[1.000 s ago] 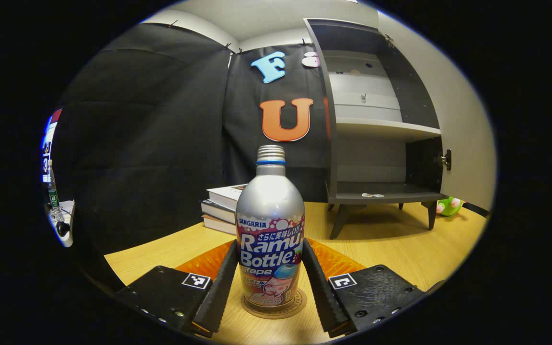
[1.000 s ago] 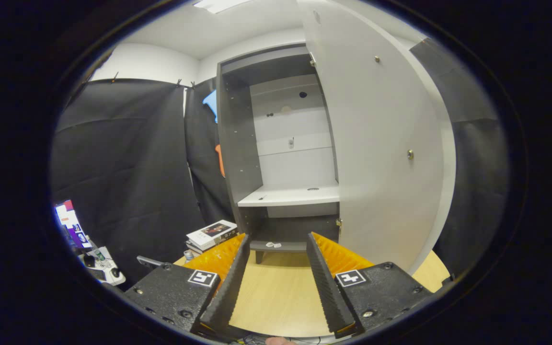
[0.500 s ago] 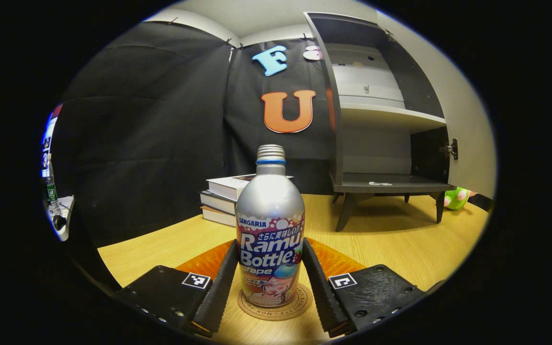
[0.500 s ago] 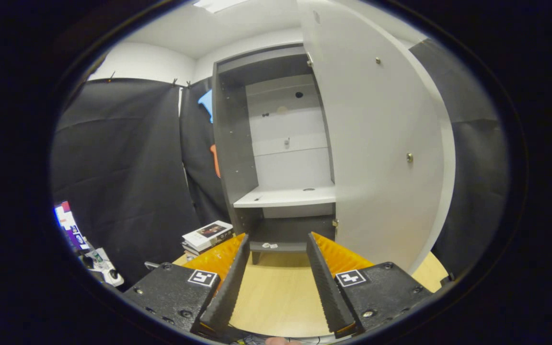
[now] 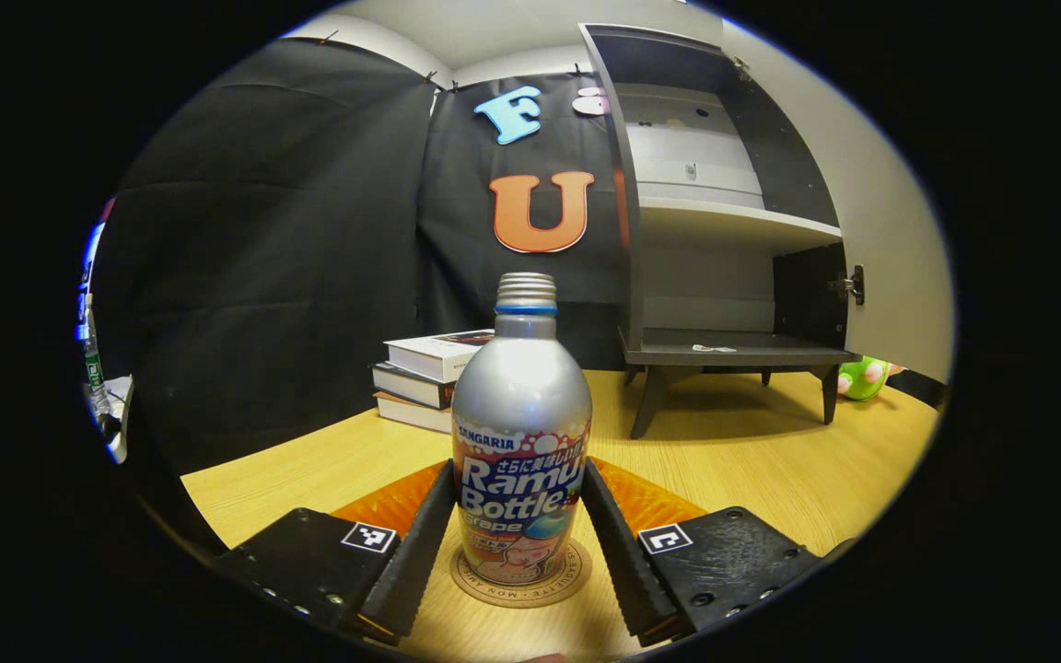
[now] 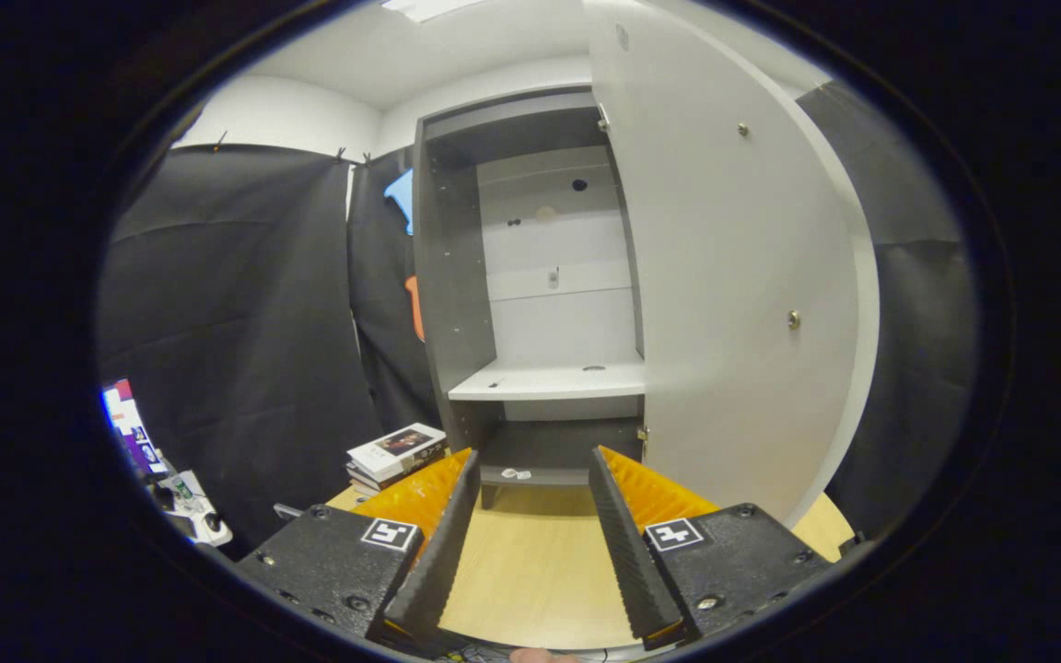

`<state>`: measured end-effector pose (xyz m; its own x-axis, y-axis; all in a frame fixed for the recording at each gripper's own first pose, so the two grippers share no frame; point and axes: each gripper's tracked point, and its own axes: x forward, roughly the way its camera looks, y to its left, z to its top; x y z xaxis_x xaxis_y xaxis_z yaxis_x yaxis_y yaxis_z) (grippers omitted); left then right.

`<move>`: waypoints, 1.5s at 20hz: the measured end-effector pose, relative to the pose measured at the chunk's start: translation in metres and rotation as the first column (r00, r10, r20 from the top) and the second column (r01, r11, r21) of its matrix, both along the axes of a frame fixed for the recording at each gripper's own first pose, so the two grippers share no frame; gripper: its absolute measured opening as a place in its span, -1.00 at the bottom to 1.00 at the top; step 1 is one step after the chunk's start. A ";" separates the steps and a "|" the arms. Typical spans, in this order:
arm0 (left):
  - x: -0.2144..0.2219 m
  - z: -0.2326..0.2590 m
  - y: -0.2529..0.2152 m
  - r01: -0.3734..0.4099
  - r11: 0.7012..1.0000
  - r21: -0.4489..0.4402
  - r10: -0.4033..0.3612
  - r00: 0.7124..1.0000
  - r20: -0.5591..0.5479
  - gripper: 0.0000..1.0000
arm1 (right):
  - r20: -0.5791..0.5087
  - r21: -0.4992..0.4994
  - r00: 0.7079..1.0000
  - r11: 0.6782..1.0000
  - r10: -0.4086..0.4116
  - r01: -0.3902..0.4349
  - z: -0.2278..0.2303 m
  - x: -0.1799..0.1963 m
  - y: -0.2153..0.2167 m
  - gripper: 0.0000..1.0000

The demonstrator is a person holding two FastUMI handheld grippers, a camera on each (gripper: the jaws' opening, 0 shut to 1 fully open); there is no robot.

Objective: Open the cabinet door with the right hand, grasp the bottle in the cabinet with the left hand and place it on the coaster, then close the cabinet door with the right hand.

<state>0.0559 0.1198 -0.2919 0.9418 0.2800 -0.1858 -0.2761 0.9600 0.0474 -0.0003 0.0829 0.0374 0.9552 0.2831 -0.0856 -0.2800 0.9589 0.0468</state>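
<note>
Right gripper view: faces a tall dark cabinet (image 6: 540, 276) with pale back panels and 1 white shelf, standing on short legs. Pale cabinet door (image 6: 733, 322) swung wide open on the right, 2 small metal studs on its face. Beneath, a light wooden table (image 5: 770, 460). Right gripper (image 6: 530, 460) held over the table, fingers spread apart, nothing between them.

Left gripper view: stack of 3 books (image 5: 429, 368) near the cabinet's left side. In front, upright, a silver bottle (image 5: 521, 414) with a blue neck ring, threaded neck and a colourful printed label in big lettering. Stands on a round brown coaster (image 5: 567, 580) with a ring of small print around its edge, too small to make out. Left gripper (image 5: 517, 470) clamped on the bottle, 1 finger against each side of the label. Square black-and-white marker (image 5: 665, 539) on each finger base. Green toy (image 5: 862, 378) behind the cabinet's right leg.
</note>
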 end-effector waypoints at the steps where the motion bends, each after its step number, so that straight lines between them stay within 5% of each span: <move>1: -0.001 -0.001 0.000 0.004 1.000 0.000 -0.004 1.000 -0.001 0.60 | -0.001 0.001 1.000 1.000 0.003 -0.003 0.000 0.000 0.001 0.52; 2: -0.001 -0.001 -0.002 0.009 1.000 0.000 -0.009 1.000 -0.004 0.84 | -0.002 0.000 1.000 1.000 0.004 -0.004 0.000 0.000 0.002 0.52; 6: -0.001 0.010 -0.005 0.027 0.999 0.022 -0.028 1.000 0.015 0.94 | -0.004 -0.005 1.000 1.000 0.008 -0.008 -0.002 -0.001 0.003 0.52; 17: -0.027 0.160 -0.003 0.019 0.999 0.035 -0.026 0.979 0.204 0.91 | 0.031 -0.003 0.999 1.000 0.005 -0.004 0.005 -0.013 -0.009 0.52; 23: -0.038 0.240 -0.030 0.079 0.995 0.069 -0.087 0.988 0.127 0.90 | 0.107 -0.007 0.994 1.000 0.000 0.001 0.028 -0.035 -0.024 0.55; 30: -0.053 0.287 -0.070 0.194 0.981 0.025 -0.196 0.972 0.131 0.89 | 0.228 -0.024 0.963 0.988 -0.145 0.155 0.062 -0.075 -0.100 0.74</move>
